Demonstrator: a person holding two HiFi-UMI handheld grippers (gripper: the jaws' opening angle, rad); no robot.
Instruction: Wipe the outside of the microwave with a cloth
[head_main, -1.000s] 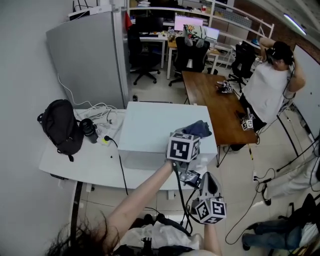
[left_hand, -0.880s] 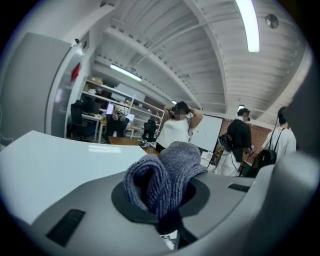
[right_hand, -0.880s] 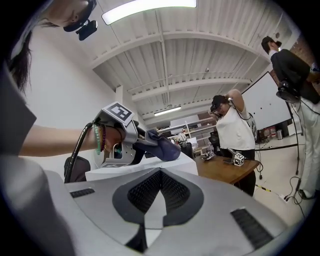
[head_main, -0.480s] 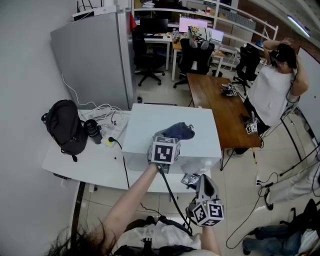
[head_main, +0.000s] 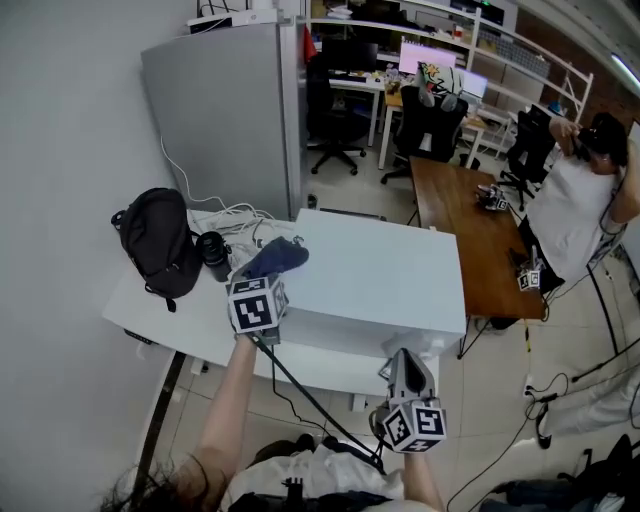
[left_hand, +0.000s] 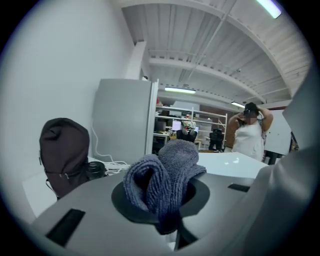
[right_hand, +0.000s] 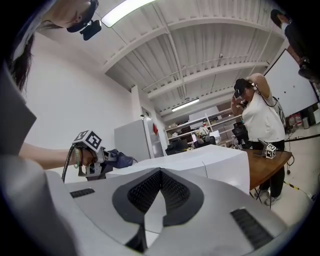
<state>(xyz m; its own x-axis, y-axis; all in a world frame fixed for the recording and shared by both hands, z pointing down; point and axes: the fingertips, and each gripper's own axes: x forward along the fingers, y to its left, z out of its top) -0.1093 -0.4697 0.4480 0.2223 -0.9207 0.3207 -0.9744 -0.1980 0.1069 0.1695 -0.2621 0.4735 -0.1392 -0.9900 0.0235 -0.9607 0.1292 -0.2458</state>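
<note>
The white microwave (head_main: 385, 285) stands on a white table (head_main: 160, 310); in the left gripper view its top (left_hand: 235, 161) shows at the right. My left gripper (head_main: 272, 272) is shut on a bunched dark blue cloth (head_main: 276, 257) at the microwave's left top edge. The cloth (left_hand: 165, 182) fills the left gripper (left_hand: 167, 220) between its jaws. My right gripper (head_main: 402, 362) hovers low by the microwave's front right corner. It (right_hand: 145, 220) is shut and holds nothing, and it looks along the microwave (right_hand: 200, 160) toward the left gripper (right_hand: 95, 155) and cloth (right_hand: 119, 159).
A black backpack (head_main: 155, 245), a black cup (head_main: 213, 256) and white cables (head_main: 235, 215) lie on the table left of the microwave. A grey cabinet (head_main: 230, 110) stands behind. At the right are a wooden table (head_main: 480, 230) and a standing person (head_main: 590, 195).
My left gripper has carried the cloth leftward across the microwave's top, from the front right part to the left edge. The right gripper has stayed low at the front.
</note>
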